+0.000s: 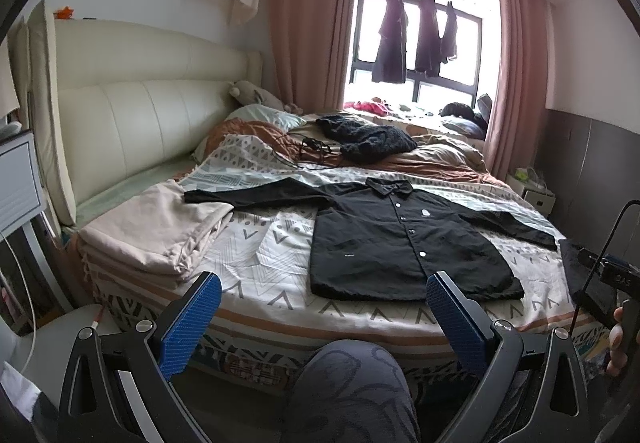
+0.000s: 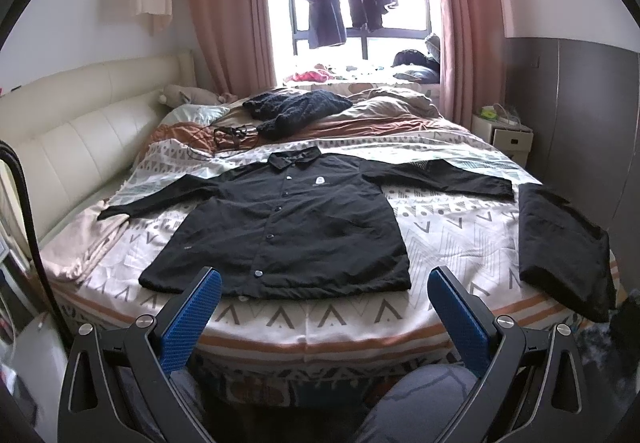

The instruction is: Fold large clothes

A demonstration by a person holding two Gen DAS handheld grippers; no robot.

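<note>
A black button-up jacket (image 1: 400, 239) lies flat, front up, on the patterned bedspread (image 1: 264, 247), collar toward the window, both sleeves spread out sideways. It also shows in the right wrist view (image 2: 288, 227). My left gripper (image 1: 322, 293) is open and empty, held off the bed's near edge, in front of the jacket's hem. My right gripper (image 2: 324, 285) is open and empty, also short of the hem, above the bed's near edge.
A folded beige cloth pile (image 1: 156, 231) lies at the left of the bed. A folded black garment (image 2: 568, 239) lies at the right edge. A dark knit garment (image 2: 296, 107) and cables (image 2: 224, 137) lie farther back. A nightstand (image 2: 508, 135) stands at the right.
</note>
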